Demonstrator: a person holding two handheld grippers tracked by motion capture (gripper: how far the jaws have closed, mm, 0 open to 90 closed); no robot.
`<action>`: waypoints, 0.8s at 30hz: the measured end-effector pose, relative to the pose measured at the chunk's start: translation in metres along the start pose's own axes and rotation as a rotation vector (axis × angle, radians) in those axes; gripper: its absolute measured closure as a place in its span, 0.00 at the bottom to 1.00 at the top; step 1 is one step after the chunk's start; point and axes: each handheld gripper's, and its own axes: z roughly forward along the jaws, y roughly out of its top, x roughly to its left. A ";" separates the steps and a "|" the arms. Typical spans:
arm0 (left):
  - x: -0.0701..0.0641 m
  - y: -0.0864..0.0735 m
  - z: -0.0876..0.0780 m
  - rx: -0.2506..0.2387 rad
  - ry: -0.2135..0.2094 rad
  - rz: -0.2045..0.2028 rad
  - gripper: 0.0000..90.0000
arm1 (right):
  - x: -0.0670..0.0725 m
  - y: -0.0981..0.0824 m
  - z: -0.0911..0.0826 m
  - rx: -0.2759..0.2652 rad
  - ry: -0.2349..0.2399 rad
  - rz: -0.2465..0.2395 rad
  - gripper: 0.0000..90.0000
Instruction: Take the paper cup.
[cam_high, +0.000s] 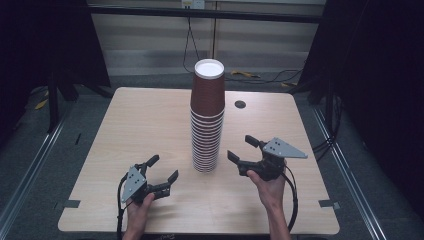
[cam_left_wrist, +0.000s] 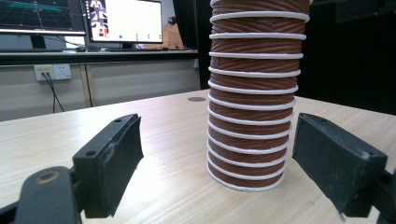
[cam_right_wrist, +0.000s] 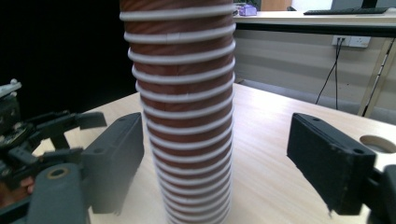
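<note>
Stack work was seen first in the high view; one tall stack of brown paper cups (cam_high: 207, 120) stood upside down near the middle of the surface (cam_high: 140, 130), its white top cup base turned upward; one round hole (cam_high: 240, 104) was noted in the surface behind it. Two tools were counted; the left hand-held gripper (cam_high: 165, 167) was held low and just left of the stack's foot, its jaws apart and nothing between them; the right hand-held gripper (cam_high: 240, 147) was held a little higher at the stack's right, its jaws likewise apart and empty.

Left gripper view: the lower rings of the stack were framed between the two black jaws but farther off, untouched; a dozen or so white rims were visible, though the full number of cups could not be settled; two monitors (cam_left_wrist: 123, 21) were seen on a desk beyond.

Right gripper view: the stack was seen slightly left of centre between the spread jaws, not touched.

As a judgement, a grasp on the stack was being prepared; it would be done best if the foot were steadied low by one tool, the jaws were centred squarely on the cups, and closing were kept gentle, since so tall a column could easily be tipped or crushed.
</note>
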 end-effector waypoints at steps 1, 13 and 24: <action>0.000 0.000 0.000 0.001 0.000 0.000 0.17 | 0.000 0.004 0.001 0.003 0.019 -0.004 0.23; 0.000 0.000 0.000 0.001 0.000 -0.001 0.17 | 0.000 0.034 0.012 -0.009 0.095 -0.007 0.20; 0.000 0.000 0.000 -0.003 0.001 -0.005 0.17 | -0.006 0.072 0.015 -0.011 0.154 -0.035 0.18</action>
